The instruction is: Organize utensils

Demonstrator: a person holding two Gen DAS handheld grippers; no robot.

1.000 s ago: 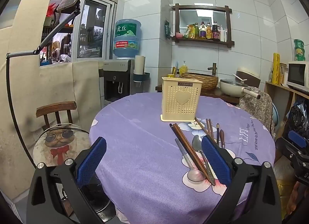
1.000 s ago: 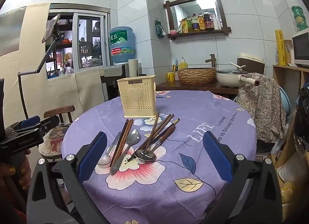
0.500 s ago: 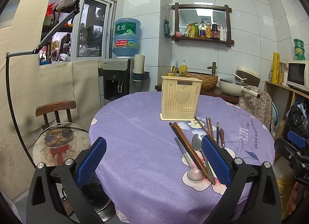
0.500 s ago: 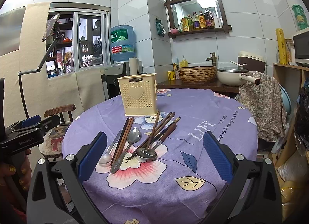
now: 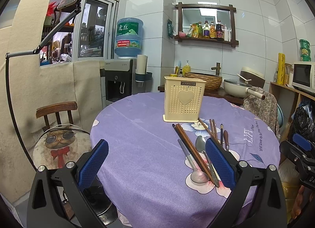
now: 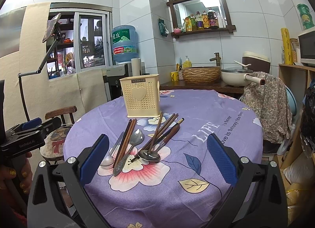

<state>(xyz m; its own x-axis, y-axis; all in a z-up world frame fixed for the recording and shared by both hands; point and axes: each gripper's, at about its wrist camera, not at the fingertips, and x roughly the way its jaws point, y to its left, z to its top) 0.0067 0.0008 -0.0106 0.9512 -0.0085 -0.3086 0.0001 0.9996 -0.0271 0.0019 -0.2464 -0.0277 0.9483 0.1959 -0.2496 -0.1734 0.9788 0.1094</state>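
A cream perforated utensil holder (image 6: 140, 95) with a heart on its front stands upright on the round table; it also shows in the left wrist view (image 5: 184, 99). In front of it lies a loose pile of utensils: brown chopsticks (image 6: 126, 140), metal spoons (image 6: 135, 138), a dark-handled ladle-like spoon (image 6: 149, 155). In the left wrist view the chopsticks (image 5: 189, 146) and spoons (image 5: 196, 174) lie by my right finger. My left gripper (image 5: 156, 164) is open and empty near the table's front edge. My right gripper (image 6: 157, 161) is open and empty, just short of the pile.
The purple flowered tablecloth (image 6: 206, 117) covers the table. A wooden chair with a cat cushion (image 5: 59, 141) stands at the left. A cloth-draped chair (image 6: 267, 102) stands at the right. A counter with a woven basket (image 6: 200, 74) and a pan sits behind.
Both grippers have barely shifted; the right view has drifted slightly toward the table. Nothing was taken hold of or let go.
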